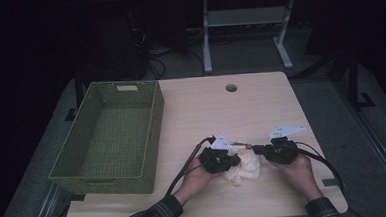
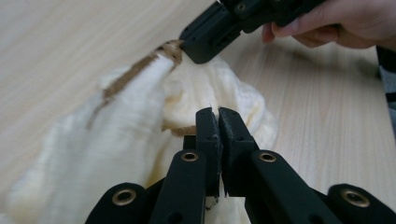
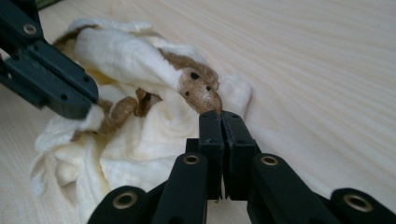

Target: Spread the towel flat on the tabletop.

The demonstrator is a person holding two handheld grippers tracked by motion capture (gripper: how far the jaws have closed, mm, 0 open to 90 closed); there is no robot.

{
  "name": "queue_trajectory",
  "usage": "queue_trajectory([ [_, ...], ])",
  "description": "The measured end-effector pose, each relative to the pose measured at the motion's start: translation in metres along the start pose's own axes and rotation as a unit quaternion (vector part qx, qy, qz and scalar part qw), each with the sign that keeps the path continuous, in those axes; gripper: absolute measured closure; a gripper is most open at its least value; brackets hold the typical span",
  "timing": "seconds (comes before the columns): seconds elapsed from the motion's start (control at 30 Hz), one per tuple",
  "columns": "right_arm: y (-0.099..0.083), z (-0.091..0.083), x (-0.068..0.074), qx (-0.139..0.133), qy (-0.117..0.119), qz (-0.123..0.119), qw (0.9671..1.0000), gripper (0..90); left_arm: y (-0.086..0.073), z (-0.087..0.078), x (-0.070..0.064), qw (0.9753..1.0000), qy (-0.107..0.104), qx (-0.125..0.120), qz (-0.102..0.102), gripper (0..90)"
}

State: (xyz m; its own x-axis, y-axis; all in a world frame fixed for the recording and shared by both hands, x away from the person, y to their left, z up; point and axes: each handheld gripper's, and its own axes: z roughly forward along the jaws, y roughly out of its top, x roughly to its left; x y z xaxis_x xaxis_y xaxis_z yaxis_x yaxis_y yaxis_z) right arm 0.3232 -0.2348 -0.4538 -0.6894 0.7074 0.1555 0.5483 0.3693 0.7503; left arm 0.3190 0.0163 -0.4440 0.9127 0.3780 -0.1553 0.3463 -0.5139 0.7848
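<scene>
Two hand-held grippers, one cream cloth, one basket

Looks like a lab or test room to me, not somebody's home: dim space, a plain light wooden desk with a round cable hole, loose black cables on the grey floor, and a white metal table frame behind.

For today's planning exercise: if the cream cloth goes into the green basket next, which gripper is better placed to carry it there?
Probably the left gripper. It is shut on the cream cloth and sits on the side nearer the green basket. The right gripper pinches the brown-trimmed corner on the cloth's far side.
</scene>
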Motion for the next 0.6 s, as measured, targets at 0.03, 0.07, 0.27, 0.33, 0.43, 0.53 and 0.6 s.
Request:
queue_trajectory([
  [0.03,0.001,-0.002,0.0,-0.002,-0.001,0.0,1.0,87.6,0.002,-0.004,0.001,1.0,0.0,-0.005,-0.001,86.6],
  [0.07,0.001,-0.004,-0.001,-0.006,-0.003,-0.002,1.0,87.6,0.003,-0.008,0.002,0.9999,0.001,-0.01,-0.003,86.7],
  [0.27,0.009,-0.015,-0.008,-0.023,-0.022,-0.015,0.9994,87.7,0.007,-0.028,0.01,0.9993,0.009,-0.035,-0.013,86.7],
  [0.33,0.012,-0.019,-0.012,-0.026,-0.029,-0.014,0.9991,87.7,0.008,-0.037,0.014,0.9986,0.014,-0.047,-0.02,86.8],
  [0.43,0.017,-0.028,-0.02,-0.029,-0.053,-0.019,0.998,87.7,0.008,-0.046,0.02,0.9979,0.024,-0.053,-0.028,86.9],
  [0.53,0.019,-0.032,-0.024,-0.034,-0.068,-0.02,0.9969,87.9,0.007,-0.054,0.028,0.9968,0.038,-0.062,-0.034,87.1],
  [0.6,0.022,-0.039,-0.032,-0.041,-0.086,-0.019,0.9953,87.9,0.005,-0.06,0.036,0.9953,0.056,-0.066,-0.043,87.2],
])
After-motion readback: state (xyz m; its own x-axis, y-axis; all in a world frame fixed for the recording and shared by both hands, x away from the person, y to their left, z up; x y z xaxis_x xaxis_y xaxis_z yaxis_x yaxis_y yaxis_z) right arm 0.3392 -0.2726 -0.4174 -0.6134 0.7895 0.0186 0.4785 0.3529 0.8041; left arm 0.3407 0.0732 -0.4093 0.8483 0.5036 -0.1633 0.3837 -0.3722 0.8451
